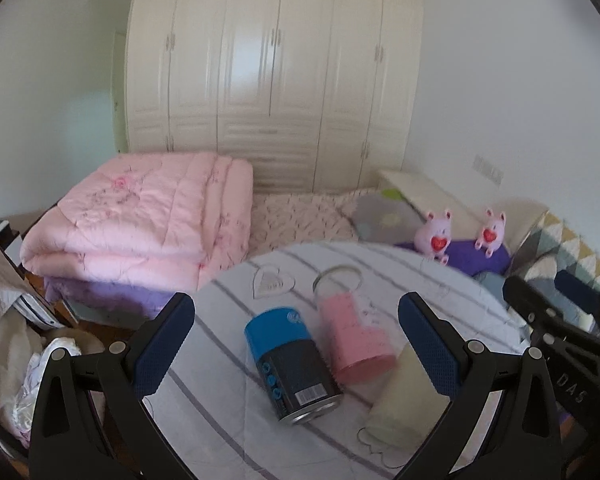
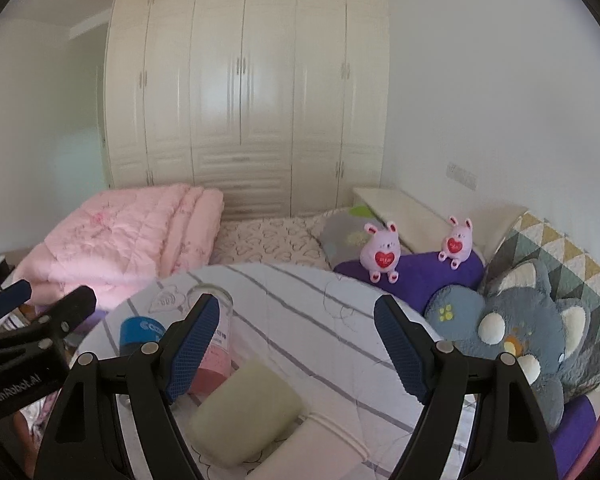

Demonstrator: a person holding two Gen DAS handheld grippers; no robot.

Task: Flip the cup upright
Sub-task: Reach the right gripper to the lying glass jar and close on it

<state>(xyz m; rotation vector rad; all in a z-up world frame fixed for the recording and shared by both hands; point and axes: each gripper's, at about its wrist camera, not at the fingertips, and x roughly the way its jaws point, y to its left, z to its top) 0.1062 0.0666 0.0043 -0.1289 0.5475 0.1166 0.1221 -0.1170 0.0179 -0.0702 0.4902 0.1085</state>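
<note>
Your right gripper's [image 2: 296, 344] near finger hides much of the pink cup [image 2: 216, 356] in its own view, and the blue can [image 2: 140, 330] is half cut off there; the pale cup's [image 2: 246, 420] mouth is hard to make out. Count three containers on the striped round table [image 1: 440, 280]: blue can [image 1: 292, 364], pink cup [image 1: 354, 340], pale cup [image 1: 400, 404], all lying on their sides. Two pink plush toys [image 2: 380, 252] sit behind. Both your left gripper [image 1: 296, 340] and right gripper are spread wide, holding nothing.
</note>
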